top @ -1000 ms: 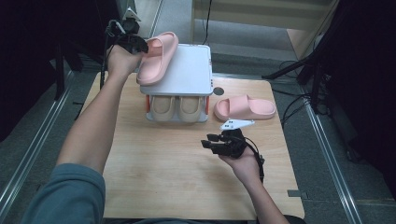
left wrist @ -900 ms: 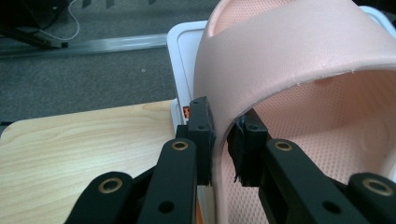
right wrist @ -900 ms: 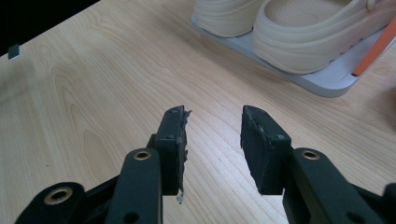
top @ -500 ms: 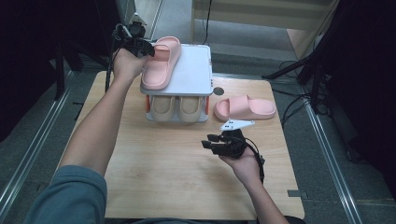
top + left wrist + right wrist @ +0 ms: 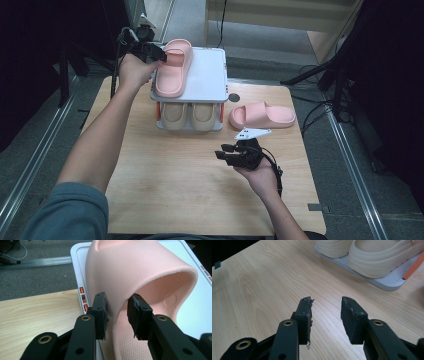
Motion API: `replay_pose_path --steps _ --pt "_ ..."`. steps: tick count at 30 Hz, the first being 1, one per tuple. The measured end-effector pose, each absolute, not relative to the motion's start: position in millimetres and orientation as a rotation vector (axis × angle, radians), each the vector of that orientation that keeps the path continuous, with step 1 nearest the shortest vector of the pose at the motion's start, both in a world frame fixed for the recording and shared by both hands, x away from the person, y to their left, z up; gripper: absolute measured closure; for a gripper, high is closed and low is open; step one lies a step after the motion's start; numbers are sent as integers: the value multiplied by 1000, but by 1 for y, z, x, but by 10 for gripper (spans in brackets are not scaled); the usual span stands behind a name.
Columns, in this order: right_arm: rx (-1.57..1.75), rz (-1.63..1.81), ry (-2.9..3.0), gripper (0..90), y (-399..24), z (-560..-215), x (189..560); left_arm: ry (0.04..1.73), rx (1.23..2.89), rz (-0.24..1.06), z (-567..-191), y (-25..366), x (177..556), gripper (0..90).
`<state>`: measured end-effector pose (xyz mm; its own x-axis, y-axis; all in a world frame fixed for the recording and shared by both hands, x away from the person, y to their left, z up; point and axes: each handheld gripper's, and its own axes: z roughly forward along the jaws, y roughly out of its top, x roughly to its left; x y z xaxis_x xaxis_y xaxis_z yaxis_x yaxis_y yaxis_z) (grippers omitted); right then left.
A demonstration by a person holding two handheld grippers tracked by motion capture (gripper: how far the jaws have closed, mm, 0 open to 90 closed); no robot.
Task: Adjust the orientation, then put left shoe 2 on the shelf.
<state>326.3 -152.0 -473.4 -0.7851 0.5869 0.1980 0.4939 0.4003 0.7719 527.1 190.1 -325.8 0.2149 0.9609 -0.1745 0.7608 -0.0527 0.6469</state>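
A pink slipper (image 5: 172, 67) lies on the top shelf of a white shoe rack (image 5: 210, 75), along its left side. My left gripper (image 5: 157, 52) is at the slipper's far end. In the left gripper view its jaws (image 5: 117, 305) straddle the slipper's strap (image 5: 150, 272); they have just been opening, and a gap shows at the right pad (image 5: 136, 312). The second pink slipper (image 5: 262, 115) lies on the table to the right of the rack. My right gripper (image 5: 222, 152) hovers open over bare wood, with nothing between its fingers (image 5: 325, 305).
A beige pair of shoes (image 5: 192, 115) fills the rack's lower shelf, also seen at the top of the right gripper view (image 5: 374, 255). The wooden table (image 5: 175, 190) has free room in front. Metal rails run along both sides on the floor.
The pink slipper has swung from a slant over the rack's left corner to lying lengthwise on the top shelf. The left hand shifted slightly with it. The right hand has not moved.
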Motion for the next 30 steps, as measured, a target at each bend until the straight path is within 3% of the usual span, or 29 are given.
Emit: replay_pose_path --steps 9,14,30 --pt "979 1342 2544 616 -151 -474 327 1552 1870 402 -328 191 526 644" --pt "986 1343 2537 617 -153 -473 327 1529 1878 402 -325 196 522 576" --pt "1051 1357 2467 622 -175 -469 339 1418 1883 354 -312 233 477 467"
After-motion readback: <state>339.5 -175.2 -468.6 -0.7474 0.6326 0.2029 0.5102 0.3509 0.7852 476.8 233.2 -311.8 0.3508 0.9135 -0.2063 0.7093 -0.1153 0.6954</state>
